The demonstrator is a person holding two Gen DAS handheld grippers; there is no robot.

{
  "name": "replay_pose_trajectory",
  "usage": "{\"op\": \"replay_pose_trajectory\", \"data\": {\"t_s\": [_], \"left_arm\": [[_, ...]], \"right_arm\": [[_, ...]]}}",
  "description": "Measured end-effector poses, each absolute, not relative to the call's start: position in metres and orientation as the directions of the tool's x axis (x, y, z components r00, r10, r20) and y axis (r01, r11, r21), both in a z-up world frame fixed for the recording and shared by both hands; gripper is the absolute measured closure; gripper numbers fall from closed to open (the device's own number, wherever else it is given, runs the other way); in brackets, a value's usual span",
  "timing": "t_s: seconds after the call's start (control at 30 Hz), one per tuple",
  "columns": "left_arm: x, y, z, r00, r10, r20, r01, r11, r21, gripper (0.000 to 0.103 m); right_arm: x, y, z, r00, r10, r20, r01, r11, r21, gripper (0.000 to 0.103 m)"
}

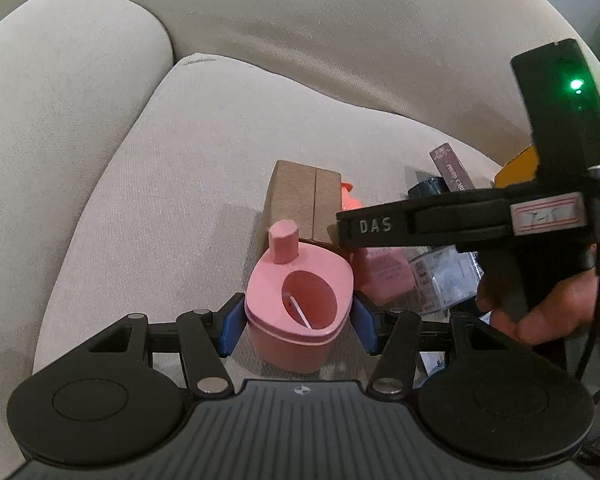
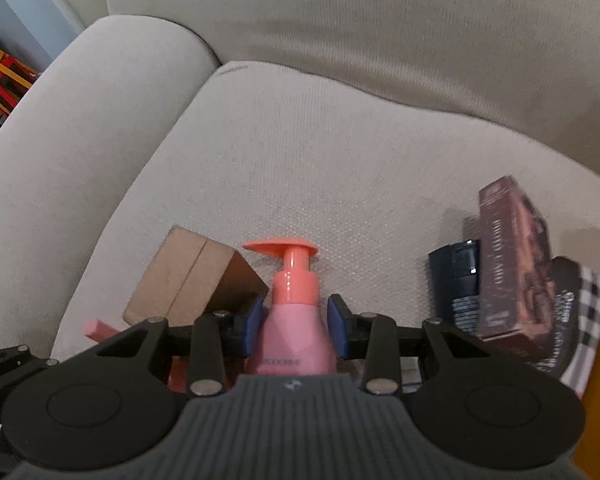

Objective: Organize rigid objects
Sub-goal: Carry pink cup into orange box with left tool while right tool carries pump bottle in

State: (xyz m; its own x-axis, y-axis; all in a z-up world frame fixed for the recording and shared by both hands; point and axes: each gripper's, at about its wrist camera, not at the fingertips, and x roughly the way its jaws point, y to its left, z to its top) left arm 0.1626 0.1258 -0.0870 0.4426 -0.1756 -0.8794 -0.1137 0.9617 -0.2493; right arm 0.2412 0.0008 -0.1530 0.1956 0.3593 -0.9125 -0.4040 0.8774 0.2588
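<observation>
In the left wrist view my left gripper straddles a pink container with an oval hole in its lid; the blue pads touch its sides. A brown cardboard box stands behind it. The right gripper's body crosses the right side above a pink pump bottle. In the right wrist view my right gripper has its pads on both sides of that pink pump bottle, which stands upright beside the cardboard box.
Everything sits on a beige sofa seat cushion with an armrest at left. A dark jar, a maroon box and a checkered package stand at right. A clear plastic packet lies by the bottle.
</observation>
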Motion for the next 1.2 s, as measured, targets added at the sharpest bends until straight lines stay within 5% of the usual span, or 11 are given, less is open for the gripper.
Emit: {"op": "replay_pose_trajectory", "data": {"t_s": [0.47,0.8,1.2], "left_arm": [[0.141,0.108,-0.079,0.463,-0.150,-0.874,-0.073,0.976,-0.207,0.039],[0.101,0.080,-0.011,0.564,-0.172,-0.808,0.030,0.982,-0.188,0.039],[0.138,-0.041,0.070,0.606,-0.379,-0.699,0.432,0.895,-0.111,0.039]], "right_arm": [[0.188,-0.030,-0.120,0.338,0.379,-0.862,-0.398,0.887,0.234,0.071],[0.131,-0.083,-0.049,0.505,0.436,-0.745,-0.339,0.894,0.294,0.074],[0.110,-0.234,0.032,0.735,0.297,-0.610,-0.100,0.937,0.335,0.076]]}}
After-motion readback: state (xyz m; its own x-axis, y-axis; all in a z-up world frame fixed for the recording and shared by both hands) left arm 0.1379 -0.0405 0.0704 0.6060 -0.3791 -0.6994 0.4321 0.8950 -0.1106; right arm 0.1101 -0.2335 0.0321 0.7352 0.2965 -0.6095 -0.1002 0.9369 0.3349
